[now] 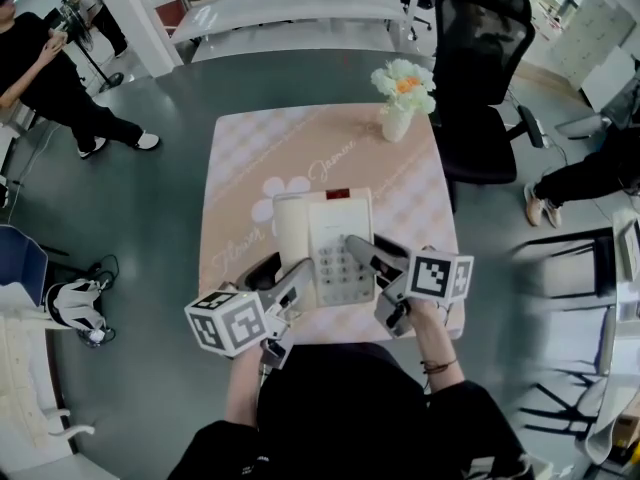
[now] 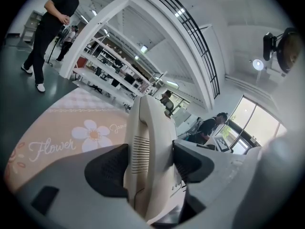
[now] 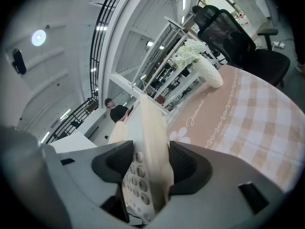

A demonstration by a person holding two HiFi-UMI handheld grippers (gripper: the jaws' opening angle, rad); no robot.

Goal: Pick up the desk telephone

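Note:
A cream desk telephone (image 1: 325,236) with a grey keypad lies in the middle of a small table (image 1: 250,148) under a pink checked cloth. My left gripper (image 1: 290,276) is shut on the phone's left side, where the handset (image 2: 147,142) fills the space between the dark pads (image 2: 107,168). My right gripper (image 1: 366,254) is shut on the phone's right edge; in the right gripper view the keypad side of the phone (image 3: 145,147) is clamped between the jaws. Whether the phone is clear of the cloth I cannot tell.
A white vase of flowers (image 1: 400,98) stands at the table's far right corner. A black office chair (image 1: 482,68) is behind the table on the right, more chairs (image 1: 570,268) further right. A person (image 1: 45,68) stands at the far left, and a seated person's legs (image 1: 590,178) show at right.

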